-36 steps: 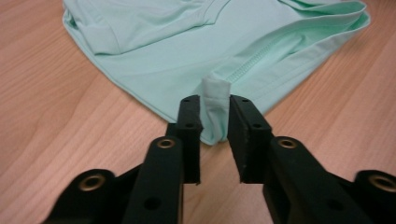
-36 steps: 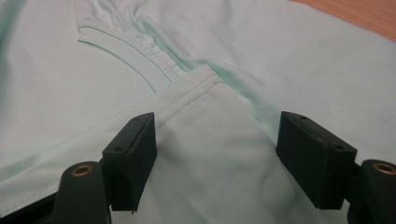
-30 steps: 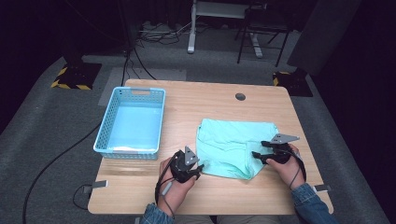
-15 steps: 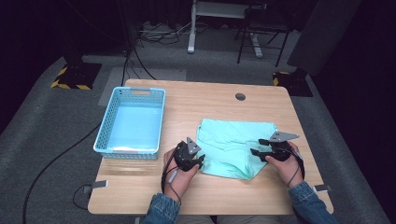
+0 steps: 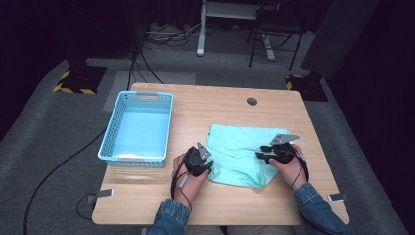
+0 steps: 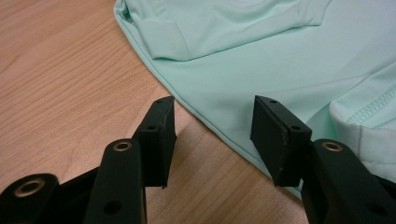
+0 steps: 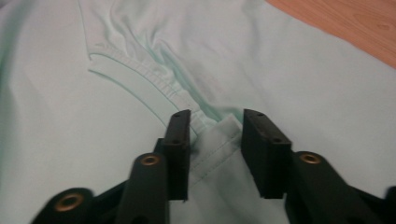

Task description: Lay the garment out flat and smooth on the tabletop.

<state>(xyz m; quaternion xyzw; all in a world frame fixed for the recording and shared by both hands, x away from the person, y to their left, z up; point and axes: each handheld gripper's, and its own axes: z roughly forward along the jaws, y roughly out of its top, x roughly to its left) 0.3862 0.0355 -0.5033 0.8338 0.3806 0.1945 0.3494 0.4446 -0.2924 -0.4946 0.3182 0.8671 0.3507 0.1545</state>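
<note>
A wooden surface (image 5: 220, 112) is seen from above, with a person's two forearms in denim sleeves (image 5: 171, 220) entering from the near edge, each hand holding a black claw. A mint-green garment (image 5: 237, 152) is laid flat and partly folded on the right half of the surface, nearer the person than the middle. A light blue plastic basket (image 5: 110, 147) with a perforated wall is placed well apart from it on the left half. A small round dark hole (image 5: 251, 101) is set in the surface beyond the garment. The left claw (image 5: 208, 164) is held at the garment's near left edge; in the left gripper view it (image 6: 212, 135) is spread wide, with one jaw over bare wood and the other over the cloth, so that the hemmed edge of the garment (image 6: 261, 70) runs between them, ungripped. The right claw (image 5: 260, 152) is held over the garment's right part; in the right gripper view it (image 7: 215, 149) is parted, with a stitched fold of the cloth (image 7: 219, 140) lying between the jaws, and whether the cloth is touched cannot be told.
</note>
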